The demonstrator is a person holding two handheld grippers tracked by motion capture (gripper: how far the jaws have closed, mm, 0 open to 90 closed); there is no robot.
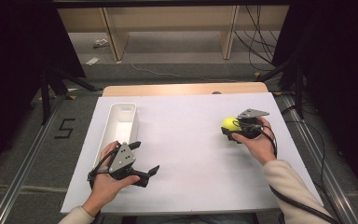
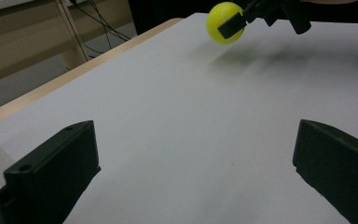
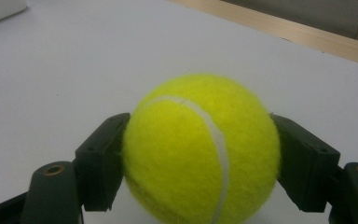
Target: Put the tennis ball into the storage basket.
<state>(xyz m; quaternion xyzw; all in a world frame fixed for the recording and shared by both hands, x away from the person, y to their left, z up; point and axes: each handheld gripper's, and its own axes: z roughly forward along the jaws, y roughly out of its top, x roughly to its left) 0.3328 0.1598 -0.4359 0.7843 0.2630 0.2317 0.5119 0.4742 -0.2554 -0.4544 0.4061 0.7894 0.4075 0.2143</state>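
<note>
A yellow tennis ball [image 1: 230, 124] sits between the jaws of my right gripper [image 1: 235, 128] at the right of the white table; both pads press on its sides, so the gripper is shut on it. Close up, the tennis ball [image 3: 200, 149] is squeezed between the two black jaws just above the white surface. My left gripper [image 1: 145, 158] rests near the table's front left, held in a hand, jaws wide apart with nothing between them. From the left gripper view, the tennis ball [image 2: 224, 22] and the right gripper [image 2: 242, 21] appear far off at the top.
A long white tray [image 1: 103, 136] lies along the left side of the white table sheet [image 1: 186, 158], just beyond my left hand. A wooden table edge [image 1: 182, 88] runs along the far side. Shelving legs and cables stand on the floor beyond.
</note>
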